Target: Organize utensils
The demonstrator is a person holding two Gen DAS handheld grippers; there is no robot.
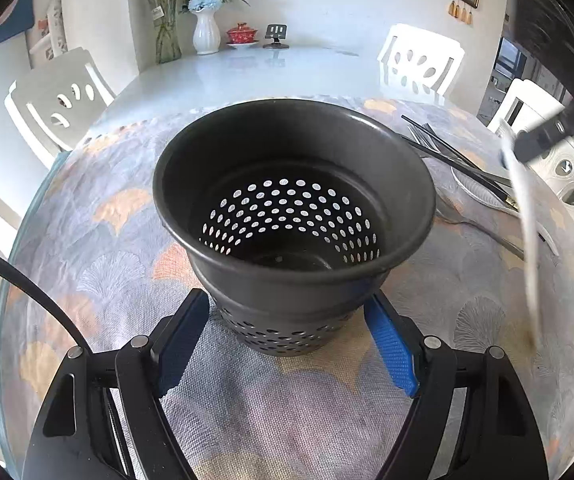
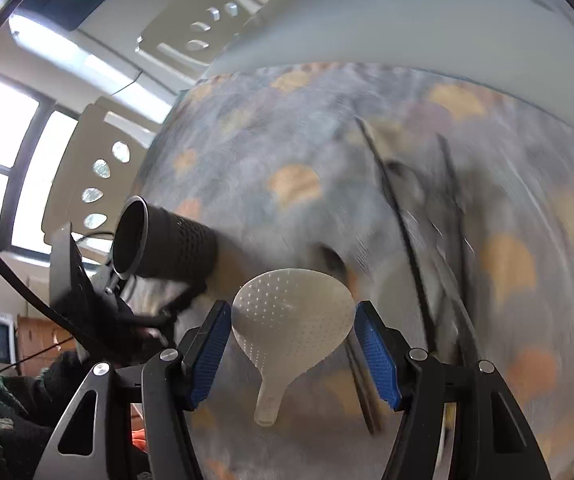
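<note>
A dark perforated utensil holder point(image 1: 293, 200) stands upright and empty on the patterned tablecloth point(image 1: 107, 240). My left gripper point(image 1: 287, 300) is shut on its lower body, a blue pad on each side. In the right wrist view, my right gripper point(image 2: 291, 308) is shut on a white rice paddle point(image 2: 291, 320), its dimpled head between the pads and its handle pointing back. The holder point(image 2: 175, 244) lies off to its left. In the left wrist view, the paddle point(image 1: 527, 232) is a blurred white streak hanging from the right gripper point(image 1: 543, 140) at the right edge.
Black chopsticks point(image 1: 459, 160), a fork point(image 1: 423, 132), a metal spoon point(image 1: 483, 232) and a white dish point(image 1: 475, 188) lie on the cloth to the right of the holder. White chairs point(image 1: 55, 100) ring the table. Vases point(image 1: 206, 32) stand at the far end.
</note>
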